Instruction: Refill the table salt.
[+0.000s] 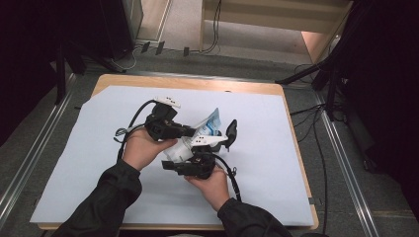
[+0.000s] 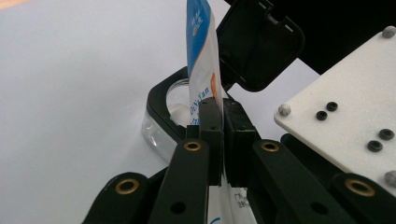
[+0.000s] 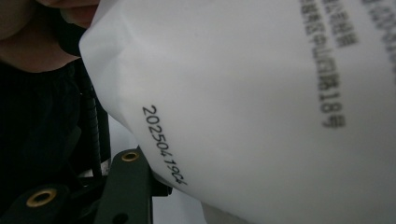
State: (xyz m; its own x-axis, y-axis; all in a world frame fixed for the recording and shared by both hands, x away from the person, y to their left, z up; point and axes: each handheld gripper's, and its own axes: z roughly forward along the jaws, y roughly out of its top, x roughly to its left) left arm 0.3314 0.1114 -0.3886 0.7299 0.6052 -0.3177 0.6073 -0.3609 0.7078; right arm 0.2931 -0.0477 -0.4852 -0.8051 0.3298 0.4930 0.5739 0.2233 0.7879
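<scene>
A white pouch (image 1: 211, 122) with a blue top stands tilted over the middle of the table. My left gripper (image 1: 191, 132) is shut on the pouch (image 2: 201, 60); the left gripper (image 2: 223, 105) pinches its edge just below the orange print. Behind it stands a clear container (image 2: 161, 100) with a black rim, and its black flip lid (image 2: 259, 46) is open. My right gripper (image 1: 187, 154) is shut on the pouch's lower white end. In the right gripper view the pouch (image 3: 261, 102) with a printed date code looms close, and one black finger (image 3: 128, 182) shows at its left edge.
A pale sheet (image 1: 99, 163) covers the wooden table (image 1: 197, 84). The right gripper's white plate (image 2: 345, 112) sits close on the right of the left jaws. Cables and dark stands (image 1: 326, 84) line the floor around the table.
</scene>
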